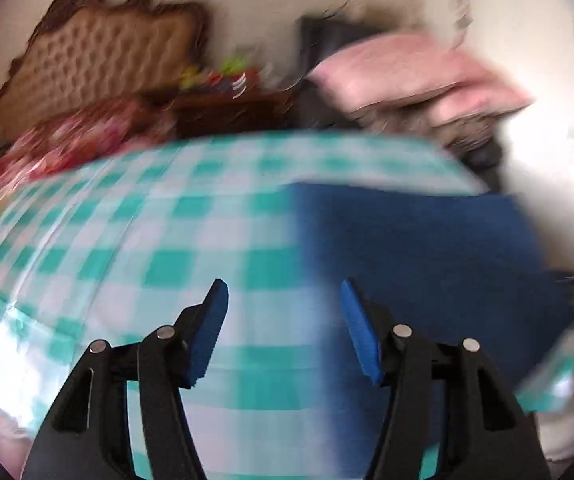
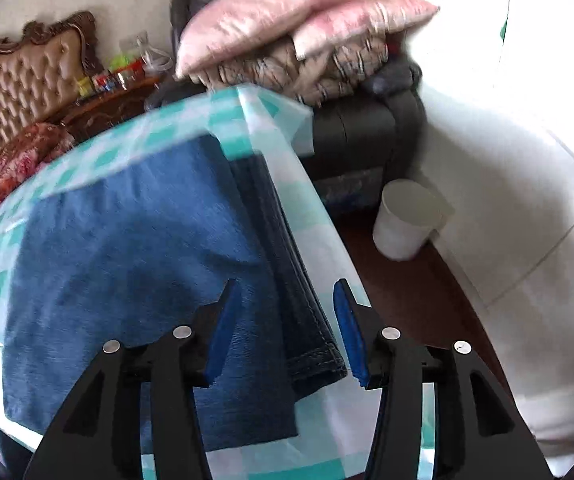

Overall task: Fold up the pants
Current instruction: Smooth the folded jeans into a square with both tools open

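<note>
The blue denim pants lie folded on a table with a teal-and-white checked cloth. One darker hemmed leg end hangs over the table's right edge. My right gripper is open and empty, its fingers straddling that hanging hem from just above. In the blurred left wrist view the pants lie to the right on the checked cloth. My left gripper is open and empty above the cloth, at the pants' left edge.
A tufted headboard and red floral bedding are at the far left. Pink pillows are stacked on a dark armchair behind the table. A white bin stands on the dark floor to the right.
</note>
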Demonstrator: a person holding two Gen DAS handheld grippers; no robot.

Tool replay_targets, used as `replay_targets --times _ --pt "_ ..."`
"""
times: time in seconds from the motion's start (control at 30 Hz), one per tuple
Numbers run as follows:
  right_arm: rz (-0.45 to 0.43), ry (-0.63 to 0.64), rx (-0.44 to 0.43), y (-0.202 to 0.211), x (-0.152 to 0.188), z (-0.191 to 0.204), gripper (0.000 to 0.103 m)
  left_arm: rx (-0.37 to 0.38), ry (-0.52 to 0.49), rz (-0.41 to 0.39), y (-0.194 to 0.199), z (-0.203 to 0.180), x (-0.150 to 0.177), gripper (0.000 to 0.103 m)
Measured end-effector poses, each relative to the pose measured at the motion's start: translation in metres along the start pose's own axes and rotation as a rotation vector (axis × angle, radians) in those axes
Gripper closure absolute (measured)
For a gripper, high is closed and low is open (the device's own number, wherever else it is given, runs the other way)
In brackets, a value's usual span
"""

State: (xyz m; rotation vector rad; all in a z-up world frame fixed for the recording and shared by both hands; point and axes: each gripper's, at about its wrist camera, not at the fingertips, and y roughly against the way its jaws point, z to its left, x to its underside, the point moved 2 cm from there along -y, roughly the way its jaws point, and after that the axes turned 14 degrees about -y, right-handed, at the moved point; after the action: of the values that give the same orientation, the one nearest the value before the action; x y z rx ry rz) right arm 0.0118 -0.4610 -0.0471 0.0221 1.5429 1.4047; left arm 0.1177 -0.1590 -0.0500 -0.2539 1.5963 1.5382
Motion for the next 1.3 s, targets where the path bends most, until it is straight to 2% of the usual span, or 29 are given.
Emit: replay_targets --times 0.03,0.1,0.3,0.43,0.5,0.63,0.83,0.93,1.07,1.13,1.2,1.27,1.3 --pt "-0.018 0.011 -0.010 0.005 -0.002 0.004 0.054 0.027 0.028 0.026 -0.006 0.011 0.006 0.046" --pt "-0.040 0.048 -0.039 0.012 -0.006 0.019 0.054 0.033 0.039 0.030 -0.006 0.017 0.012 0.046" --pt "-0.059 0.130 -0.050 0.003 -0.015 0.064 0.054 0.052 -0.009 -0.009 0.004 0.006 0.008 0.044" --pt "-0.055 0.185 -0.075 -0.016 -0.019 0.090 0.054 0.052 -0.025 -0.007 0.003 -0.003 0.003 0.043" --pt "-0.034 0.179 -0.062 -0.034 -0.032 0.095 0.053 0.050 -0.034 0.002 0.001 -0.007 0.002 0.043" --pt "0.024 0.142 0.003 -0.067 -0.048 0.087 0.054 0.047 -0.042 0.011 0.000 -0.010 0.001 0.040" --pt "0.011 0.135 -0.019 -0.080 -0.041 0.081 0.052 0.052 -0.058 0.020 -0.003 -0.013 -0.001 0.039" --pt "-0.009 0.118 -0.011 -0.064 -0.040 0.079 0.050 0.054 -0.072 0.024 -0.004 -0.016 -0.002 0.038" --pt "-0.092 0.089 -0.006 -0.019 -0.019 0.060 0.049 0.073 -0.089 0.021 -0.004 -0.025 -0.004 0.036" --pt "-0.060 0.082 0.009 -0.015 -0.005 0.049 0.049 0.088 -0.102 0.026 -0.004 -0.030 -0.004 0.035" --pt "0.016 0.081 0.061 -0.024 0.013 0.032 0.049 0.107 -0.111 0.034 -0.003 -0.037 -0.005 0.034" --pt "0.017 0.043 0.041 -0.021 0.022 0.017 0.038 0.132 -0.122 0.040 0.001 -0.046 -0.006 0.026" --pt "0.014 0.029 0.040 -0.015 0.024 0.012 0.038 0.141 -0.127 0.040 0.002 -0.050 -0.005 0.023"
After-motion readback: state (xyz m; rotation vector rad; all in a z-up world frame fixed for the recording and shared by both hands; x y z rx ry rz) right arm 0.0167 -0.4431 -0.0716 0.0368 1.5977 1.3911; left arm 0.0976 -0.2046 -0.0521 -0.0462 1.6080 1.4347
